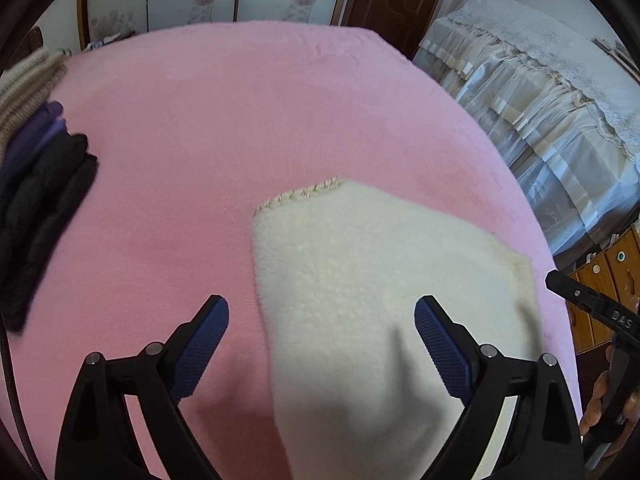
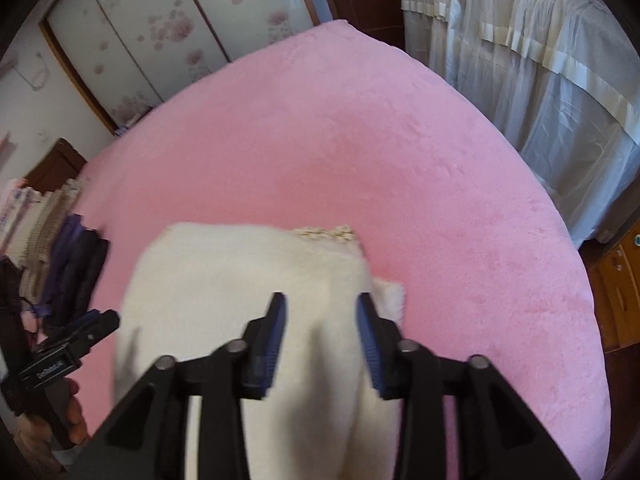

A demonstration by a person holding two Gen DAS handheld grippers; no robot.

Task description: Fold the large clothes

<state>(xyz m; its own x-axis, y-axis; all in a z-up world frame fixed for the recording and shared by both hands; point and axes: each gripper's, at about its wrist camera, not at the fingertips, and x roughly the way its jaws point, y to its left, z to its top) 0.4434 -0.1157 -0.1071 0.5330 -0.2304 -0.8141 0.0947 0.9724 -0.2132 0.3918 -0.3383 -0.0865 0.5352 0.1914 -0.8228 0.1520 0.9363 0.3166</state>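
A cream fleece garment (image 1: 360, 280) lies folded on the pink bed (image 1: 224, 128), with a stitched trim edge at its far side. My left gripper (image 1: 322, 312) is open wide above its near left part, holding nothing. In the right wrist view the same garment (image 2: 240, 272) lies under my right gripper (image 2: 322, 308), whose jaws stand partly open above the cloth, empty. The right gripper shows at the right edge of the left wrist view (image 1: 592, 308). The left gripper shows at the left edge of the right wrist view (image 2: 72, 340).
A stack of folded dark, purple and beige clothes (image 1: 36, 184) sits at the bed's left side, also in the right wrist view (image 2: 68, 264). A lace-covered piece of furniture (image 1: 552, 128) stands right of the bed. Wooden drawers (image 1: 612, 276) are at the right.
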